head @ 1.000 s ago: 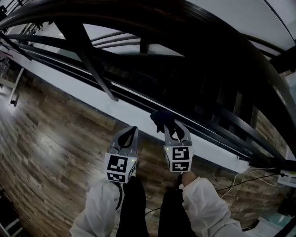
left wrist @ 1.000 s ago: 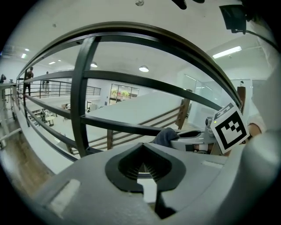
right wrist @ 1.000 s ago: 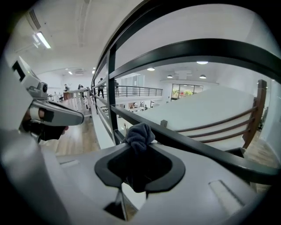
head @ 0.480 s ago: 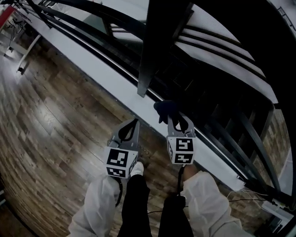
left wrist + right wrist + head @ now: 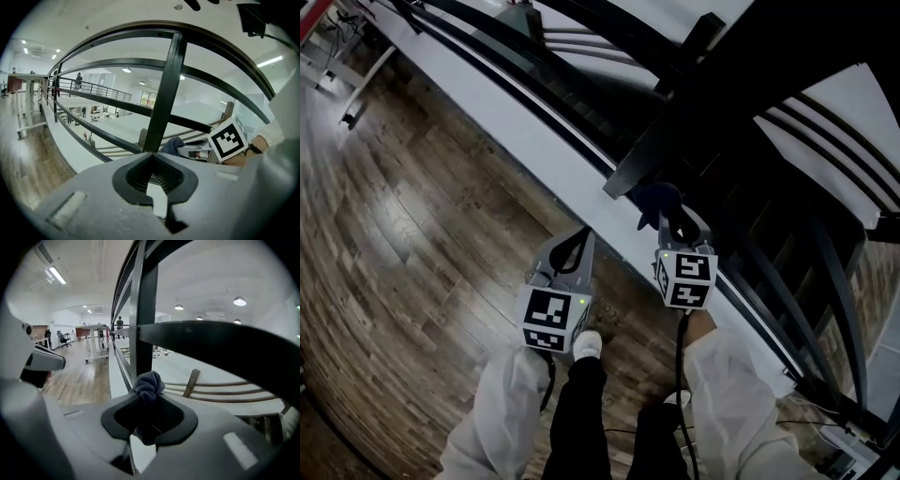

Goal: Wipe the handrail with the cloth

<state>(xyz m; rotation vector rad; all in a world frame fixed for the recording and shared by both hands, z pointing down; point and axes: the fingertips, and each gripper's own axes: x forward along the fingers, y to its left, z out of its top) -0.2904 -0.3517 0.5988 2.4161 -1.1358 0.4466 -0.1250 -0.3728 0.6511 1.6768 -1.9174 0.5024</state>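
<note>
A dark blue cloth (image 5: 657,199) is bunched between the jaws of my right gripper (image 5: 667,217), which is shut on it. In the right gripper view the cloth (image 5: 149,382) sits just in front of a black railing post (image 5: 145,315), under the wide dark handrail (image 5: 225,351). The handrail (image 5: 741,84) crosses the head view's upper right, and the post (image 5: 661,150) ends close above the cloth. My left gripper (image 5: 570,251) hangs lower left of it, shut with nothing in it. The left gripper view shows the same post (image 5: 164,93) and the cloth (image 5: 171,144) beyond the jaws.
A white ledge (image 5: 516,131) runs along the railing's foot. Wood plank floor (image 5: 403,244) lies to the left, with a table's legs (image 5: 356,94) at the far left. My legs and a shoe (image 5: 587,343) are below, and a cable (image 5: 825,427) lies at the lower right.
The view has swung along the railing; the post that stood left of the grippers now ends right above the cloth. Both grippers sit slightly higher and further right, states unchanged.
</note>
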